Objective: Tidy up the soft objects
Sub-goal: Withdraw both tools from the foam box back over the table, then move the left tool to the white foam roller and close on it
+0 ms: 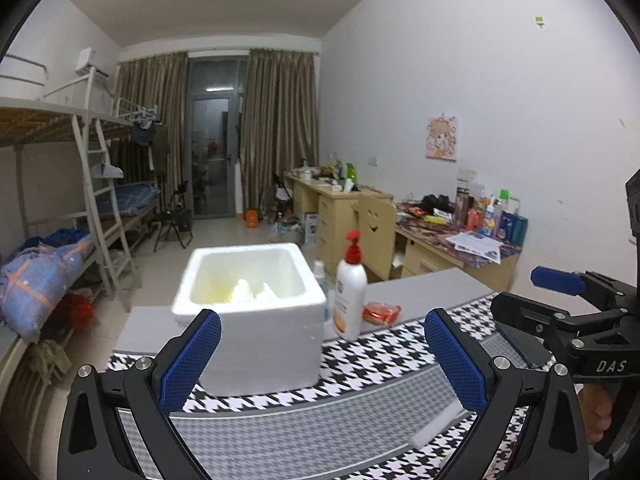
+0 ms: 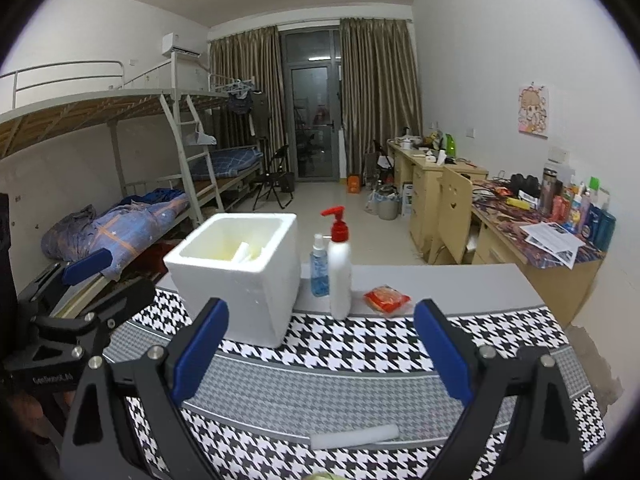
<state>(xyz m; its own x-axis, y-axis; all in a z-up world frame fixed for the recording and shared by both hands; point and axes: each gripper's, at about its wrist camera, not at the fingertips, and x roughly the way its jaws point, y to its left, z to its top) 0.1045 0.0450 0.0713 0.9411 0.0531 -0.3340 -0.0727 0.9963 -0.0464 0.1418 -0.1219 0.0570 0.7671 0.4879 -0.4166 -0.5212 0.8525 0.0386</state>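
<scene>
The white foam strip (image 2: 354, 436) lies on the houndstooth cloth (image 2: 360, 344) just below and between the fingers of my right tongs (image 2: 321, 350), close in front of me; from my left tongs (image 1: 322, 354) it sits off to the right, near the right finger, lying slantwise (image 1: 436, 426). I judge it to be very light and spongy: it should squash under little pressure and spring back, so it needs only a gentle pinch. It is long and thin, so I would take it across its middle, fingers on the two long sides, or the ends may droop and swing. It looks dry and matt, unlikely to slip, though it could tear if nipped hard.

Beyond my left tongs, straight ahead, stands the white foam box (image 1: 250, 304), open at the top, with pale pieces already inside; that seems the place for the strip. The box is stiff but brittle and light, easily shoved across the cloth. To the right of it stand a white pump bottle (image 2: 340, 268) and a small blue spray bottle (image 2: 319, 266), and a red packet (image 2: 387, 300) lies further right on the grey surface (image 2: 460, 284).

Both tongs are spread wide, and neither holds or touches anything. The right one hangs above the strip, apart from it.
</scene>
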